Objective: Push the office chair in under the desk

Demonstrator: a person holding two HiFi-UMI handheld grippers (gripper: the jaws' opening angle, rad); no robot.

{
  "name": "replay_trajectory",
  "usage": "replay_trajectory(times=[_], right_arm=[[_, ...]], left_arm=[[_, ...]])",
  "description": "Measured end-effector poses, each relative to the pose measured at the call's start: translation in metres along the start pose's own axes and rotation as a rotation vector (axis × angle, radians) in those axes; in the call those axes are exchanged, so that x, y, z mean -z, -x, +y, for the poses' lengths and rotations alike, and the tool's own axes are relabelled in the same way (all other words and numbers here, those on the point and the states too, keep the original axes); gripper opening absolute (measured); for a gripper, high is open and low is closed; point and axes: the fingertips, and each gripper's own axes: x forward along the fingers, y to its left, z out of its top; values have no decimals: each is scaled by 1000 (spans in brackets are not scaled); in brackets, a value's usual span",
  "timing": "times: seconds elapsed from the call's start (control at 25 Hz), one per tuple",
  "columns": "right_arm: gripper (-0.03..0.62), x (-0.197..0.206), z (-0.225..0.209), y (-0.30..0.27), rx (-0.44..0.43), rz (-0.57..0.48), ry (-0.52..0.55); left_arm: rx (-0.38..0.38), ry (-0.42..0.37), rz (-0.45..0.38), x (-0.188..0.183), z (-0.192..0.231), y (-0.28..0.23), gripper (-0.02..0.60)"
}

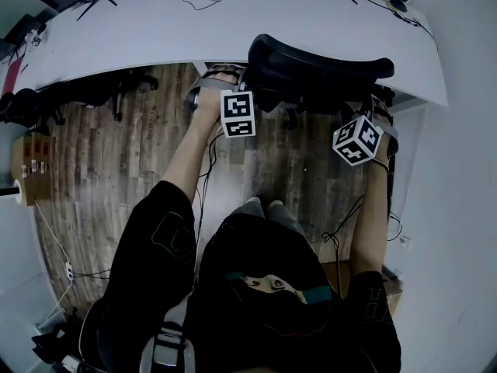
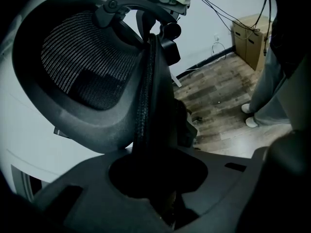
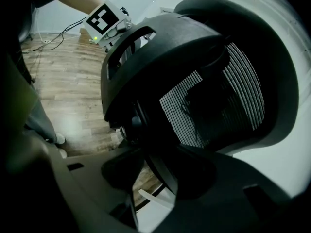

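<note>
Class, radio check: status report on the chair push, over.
Left gripper and right gripper both shut on office chair backrest rim. Backrest at desk edge. No obstruction visible.

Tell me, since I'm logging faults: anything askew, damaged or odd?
Nothing stands out. The black mesh office chair stands at the white desk, its backrest edges clamped in the left tongs and right tongs.

- Head view: above the person, facing steeply down; desk (image 1: 155, 29), office chair (image 1: 318, 64) and floor (image 1: 101, 162) at moderate range.
- Left gripper view: looks along its jaws, hard against the chair back rim; faces the right gripper (image 2: 170, 4).
- Right gripper view: mirrored, equally close; faces the left gripper (image 3: 114, 30).
- Shared by all three: chair back.
</note>
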Motion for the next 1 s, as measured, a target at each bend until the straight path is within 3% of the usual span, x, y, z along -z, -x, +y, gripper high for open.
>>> replay_trajectory(times=[0.6, 0.92, 1.0], right_arm=[[184, -25, -15, -22, -57, -95, -41], [189, -24, -12, -27, -48, -93, -30], [192, -27, -11, -26, -32, -113, -41]], left_arm=[[35, 10, 79, 34, 30, -33, 89], [-19, 33, 89, 36, 33, -39, 105], [-27, 74, 91, 38, 31, -39, 179]])
